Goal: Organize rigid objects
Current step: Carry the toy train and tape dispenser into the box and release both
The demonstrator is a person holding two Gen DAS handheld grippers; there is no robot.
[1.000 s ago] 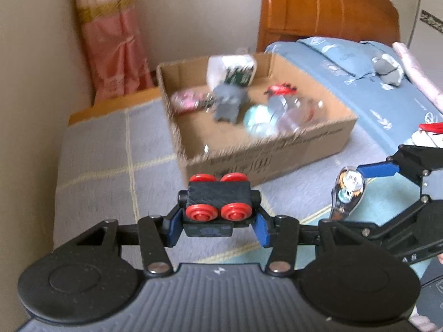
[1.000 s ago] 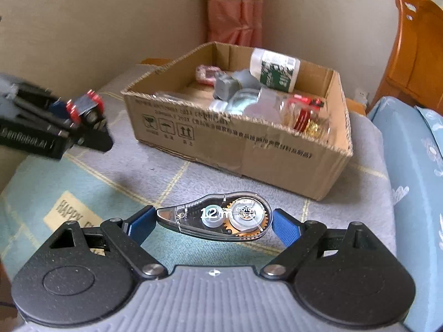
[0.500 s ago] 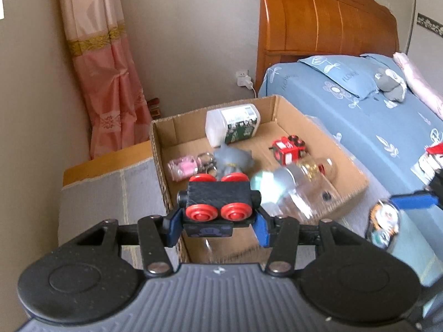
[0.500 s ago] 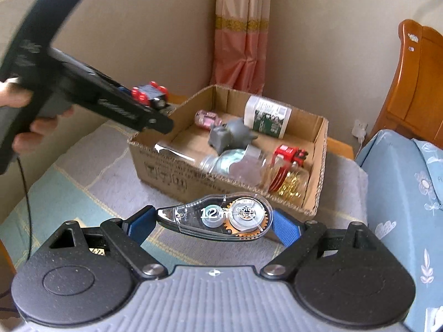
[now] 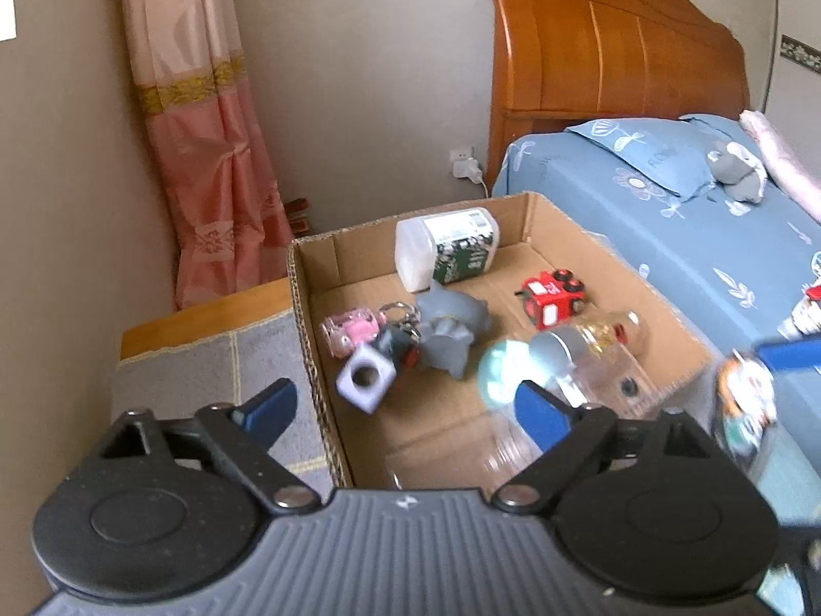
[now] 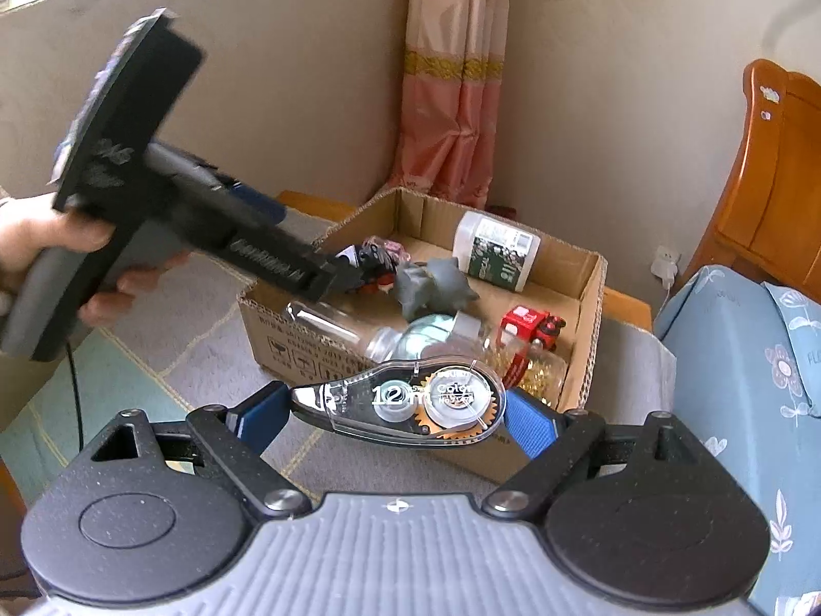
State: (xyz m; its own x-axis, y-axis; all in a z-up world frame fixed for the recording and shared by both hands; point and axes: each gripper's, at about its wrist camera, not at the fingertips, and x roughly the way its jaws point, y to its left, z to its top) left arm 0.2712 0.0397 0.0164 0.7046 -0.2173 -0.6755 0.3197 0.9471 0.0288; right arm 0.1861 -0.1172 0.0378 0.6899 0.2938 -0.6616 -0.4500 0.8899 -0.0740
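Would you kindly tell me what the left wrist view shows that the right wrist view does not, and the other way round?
Only the left wrist view shows the left gripper from behind, jaws opening with nothing between them, plus a white cube in the box.

Only the right wrist view shows the right gripper shut on the correction tape dispenser, and a hand holding the left gripper.

Both show the cardboard box, the white jar, the red toy truck and the grey toy.

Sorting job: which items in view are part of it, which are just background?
Job:
cardboard box
correction tape, clamped in the right gripper
black toy car, dropped in the box
left gripper, jaws opening, nothing between them
red toy truck
grey toy

Background:
bed
curtain
headboard
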